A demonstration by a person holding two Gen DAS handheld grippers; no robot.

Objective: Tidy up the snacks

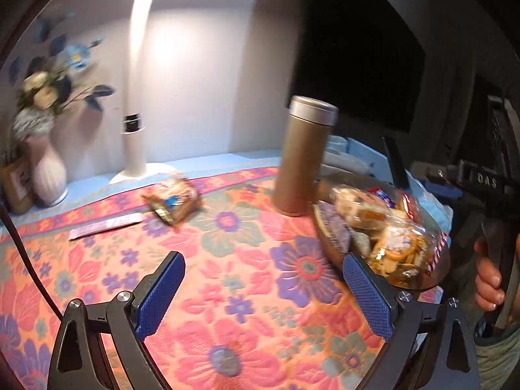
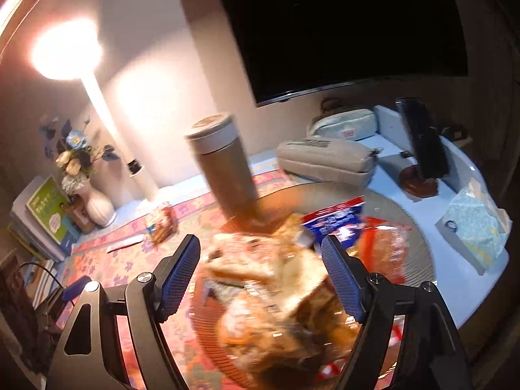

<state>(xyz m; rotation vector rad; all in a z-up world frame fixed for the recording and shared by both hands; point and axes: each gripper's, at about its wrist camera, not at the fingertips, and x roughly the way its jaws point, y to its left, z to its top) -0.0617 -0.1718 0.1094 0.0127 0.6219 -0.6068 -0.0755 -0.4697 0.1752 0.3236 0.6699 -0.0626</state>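
A round plate (image 1: 435, 279) at the right of the flowered cloth holds several wrapped snacks (image 1: 386, 237). A lone snack packet (image 1: 174, 200) and a thin white sachet (image 1: 104, 226) lie on the cloth farther back. My left gripper (image 1: 263, 289) is open and empty above the cloth, its right finger by the plate's edge. My right gripper (image 2: 260, 279) is open over the plate (image 2: 412, 227). A blurred snack pack (image 2: 269, 289) lies between its fingers, not clamped. The lone packet (image 2: 161, 222) shows beyond.
A gold thermos (image 1: 302, 159) stands just behind the plate. A white lamp (image 1: 136, 104) and a flower vase (image 1: 47, 165) stand at the back left. Pouches (image 2: 328, 159), a phone on a stand (image 2: 422, 143) and a tissue pack (image 2: 474, 224) lie at the right.
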